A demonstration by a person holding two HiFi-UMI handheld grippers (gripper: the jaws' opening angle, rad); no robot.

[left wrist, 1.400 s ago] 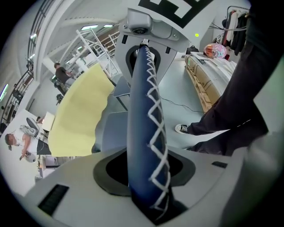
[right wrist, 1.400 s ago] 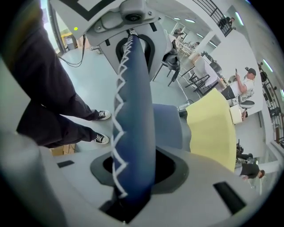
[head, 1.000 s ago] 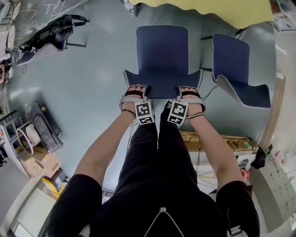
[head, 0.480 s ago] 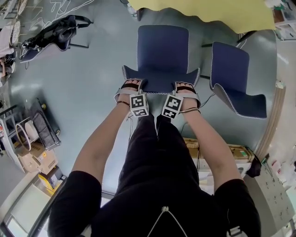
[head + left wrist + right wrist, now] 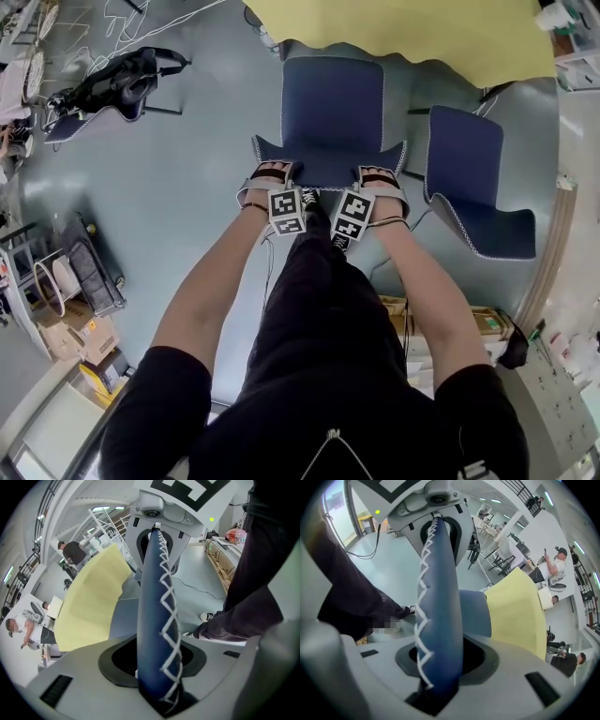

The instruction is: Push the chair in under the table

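A dark blue chair (image 5: 333, 103) with white stitching stands in front of me, its seat's front edge at the rim of the yellow table (image 5: 422, 28). My left gripper (image 5: 267, 176) is shut on the left part of the top edge of the chair's backrest (image 5: 328, 172), and my right gripper (image 5: 378, 178) is shut on the right part. In the left gripper view the stitched backrest edge (image 5: 157, 620) runs between the jaws of my left gripper (image 5: 159, 667), with the table (image 5: 89, 597) beyond. The right gripper view shows the same edge (image 5: 438, 611) clamped in my right gripper (image 5: 440, 663).
A second blue chair (image 5: 469, 169) stands close on the right. A third chair with a black bag (image 5: 112, 80) is at the far left. Boxes and a cart (image 5: 75, 281) are at the left, a wooden crate (image 5: 450, 323) behind me on the right. People (image 5: 555, 569) stand in the background.
Both grippers and the chair have moved forward toward the yellow table. The seat's front edge was short of the table's rim and now meets it. The grip is unchanged.
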